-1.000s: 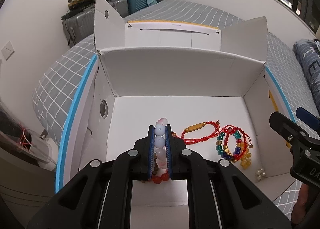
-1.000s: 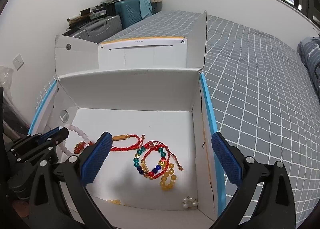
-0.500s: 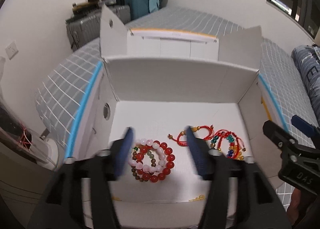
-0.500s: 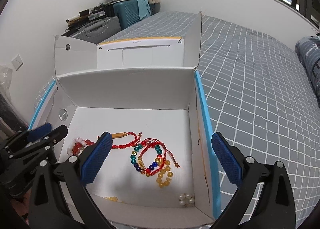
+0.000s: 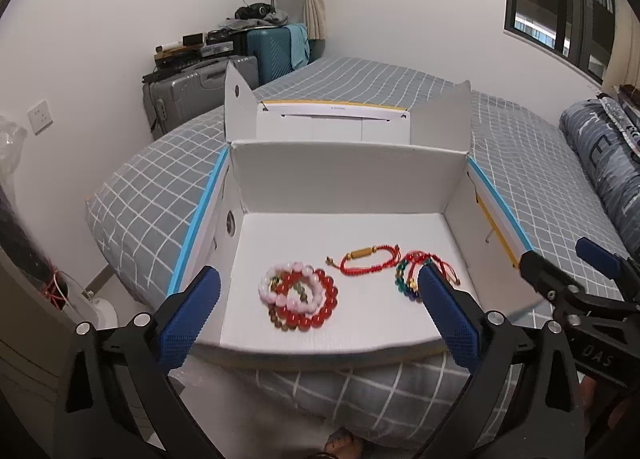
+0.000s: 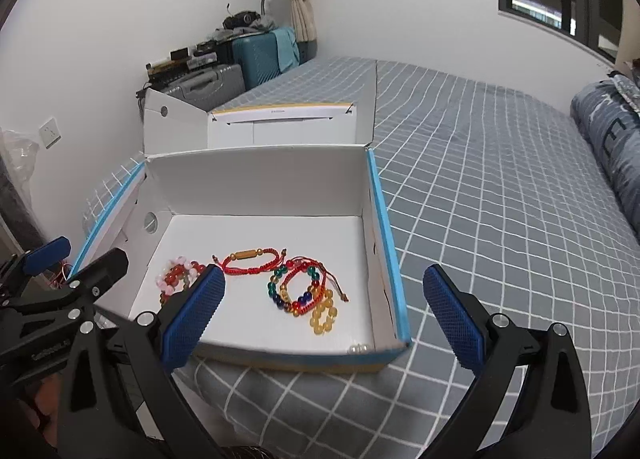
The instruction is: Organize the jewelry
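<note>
An open white box (image 5: 348, 163) with blue edges sits on the bed. On its floor lie a pile of pink, red and brown bead bracelets (image 5: 300, 301), a red cord bracelet (image 5: 366, 259) with a gold tube, a multicolour bead bracelet (image 6: 296, 287), a yellow bead bracelet (image 6: 323, 313) and some pearls (image 6: 358, 347). My left gripper (image 5: 317, 273) hovers before the box's near wall; its jaws are opening, with nothing between them. My right gripper (image 6: 323, 271) stands open and empty, back from the box's right front corner.
The box rests near the corner of a bed with a grey checked sheet (image 6: 500, 199). Its lid flaps (image 5: 236, 103) stand up behind. Suitcases (image 5: 200, 95) line the wall at the back left. A folded blanket (image 5: 604, 163) lies at the right. A person's foot (image 5: 340, 445) shows below.
My left gripper has let go of the bead bracelets, which now lie in the box, and its jaws have spread wide. Both grippers have drawn back from the box.
</note>
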The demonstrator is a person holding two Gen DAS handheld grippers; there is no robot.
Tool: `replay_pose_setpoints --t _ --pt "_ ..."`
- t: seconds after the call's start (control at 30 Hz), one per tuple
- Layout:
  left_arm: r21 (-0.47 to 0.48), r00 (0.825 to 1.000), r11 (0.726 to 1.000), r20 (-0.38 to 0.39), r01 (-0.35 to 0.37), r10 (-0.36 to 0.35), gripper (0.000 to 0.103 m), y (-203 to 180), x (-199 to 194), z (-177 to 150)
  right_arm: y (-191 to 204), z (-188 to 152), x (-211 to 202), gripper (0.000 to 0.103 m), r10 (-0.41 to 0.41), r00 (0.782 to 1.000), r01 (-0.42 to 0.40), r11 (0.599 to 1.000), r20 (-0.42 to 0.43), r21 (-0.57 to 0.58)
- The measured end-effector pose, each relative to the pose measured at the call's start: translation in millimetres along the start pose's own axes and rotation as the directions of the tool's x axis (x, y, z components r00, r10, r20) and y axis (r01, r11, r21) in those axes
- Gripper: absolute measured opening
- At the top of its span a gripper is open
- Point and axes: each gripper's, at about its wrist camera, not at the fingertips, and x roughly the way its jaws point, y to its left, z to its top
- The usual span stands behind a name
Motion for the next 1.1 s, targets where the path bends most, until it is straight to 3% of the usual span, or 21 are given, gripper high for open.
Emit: replay_pose_setpoints --t 0.43,0.73,1.1 --pt "0.009 1.0 1.0 -0.002 0.024 -0.024 0.097 10 -21 -50 6 -46 -22 0.095 -0.006 1.0 0.006 1.0 0.012 -0.018" --pt "0.0 0.999 1.0 -0.021 0.027 -0.027 0.097 10 -21 -58 7 -51 -20 0.095 -0.005 1.0 0.005 1.0 0.0 -0.016" --pt "-0.004 1.0 1.0 0.011 0.021 -0.02 0.097 11 -26 -55 7 -52 -19 0.095 -0.013 1.0 0.013 1.0 -0.002 -0.019"
